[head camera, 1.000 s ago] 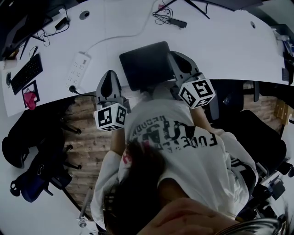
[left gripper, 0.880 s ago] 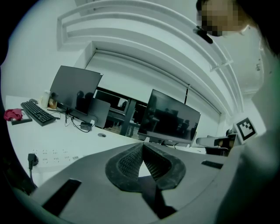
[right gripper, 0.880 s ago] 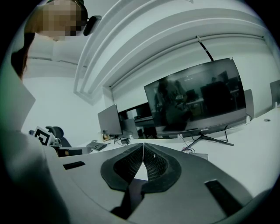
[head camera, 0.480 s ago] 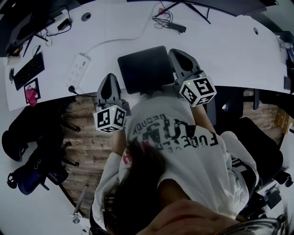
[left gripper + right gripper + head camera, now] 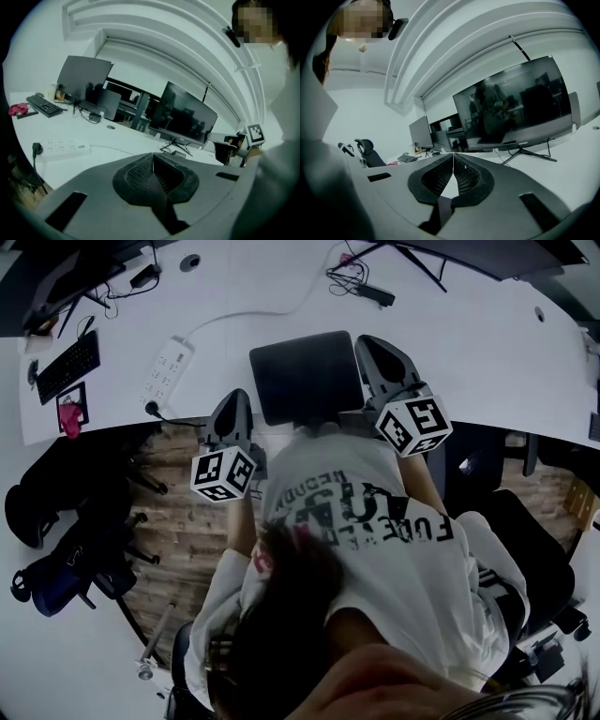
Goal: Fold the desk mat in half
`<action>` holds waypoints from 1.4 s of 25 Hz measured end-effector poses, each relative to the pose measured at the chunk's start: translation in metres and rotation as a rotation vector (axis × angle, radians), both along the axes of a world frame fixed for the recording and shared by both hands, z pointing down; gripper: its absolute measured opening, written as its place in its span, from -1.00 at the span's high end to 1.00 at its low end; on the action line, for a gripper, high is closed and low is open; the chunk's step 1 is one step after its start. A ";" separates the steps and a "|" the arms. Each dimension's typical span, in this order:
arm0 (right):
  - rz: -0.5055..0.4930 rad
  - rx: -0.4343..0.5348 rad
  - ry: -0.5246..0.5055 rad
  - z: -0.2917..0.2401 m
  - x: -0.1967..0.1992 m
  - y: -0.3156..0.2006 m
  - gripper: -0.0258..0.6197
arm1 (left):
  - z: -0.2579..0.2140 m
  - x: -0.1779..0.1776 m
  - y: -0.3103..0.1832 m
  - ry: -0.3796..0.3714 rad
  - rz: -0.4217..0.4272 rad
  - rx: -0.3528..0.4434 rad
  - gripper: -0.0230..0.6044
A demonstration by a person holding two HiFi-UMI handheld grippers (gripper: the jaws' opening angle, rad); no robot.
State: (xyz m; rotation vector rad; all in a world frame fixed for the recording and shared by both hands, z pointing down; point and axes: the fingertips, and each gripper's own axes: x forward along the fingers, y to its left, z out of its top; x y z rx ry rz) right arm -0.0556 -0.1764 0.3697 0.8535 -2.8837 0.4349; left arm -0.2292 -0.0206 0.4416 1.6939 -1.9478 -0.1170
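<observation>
- Mat (image 5: 305,376) lies as a dark rectangle on the white table (image 5: 469,343), at its near edge, right in front of you.
- Your left claw (image 5: 235,397) (image 5: 153,154) is shut tight, pads together with nothing between them. It sits over the table's near edge, just left of the mat.
- Your right claw (image 5: 368,339) (image 5: 453,154) is likewise closed and empty, just beside the mat's right edge.
- Power strip (image 5: 167,367) lies on the table left of the mat, and the keyboard (image 5: 66,367) lies farther left.
- Monitor (image 5: 513,105) stands ahead of your right claw.
</observation>
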 end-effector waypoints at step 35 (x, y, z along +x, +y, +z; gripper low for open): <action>0.051 -0.105 0.039 0.035 0.034 0.018 0.92 | 0.176 0.058 0.054 0.462 0.191 -0.442 0.85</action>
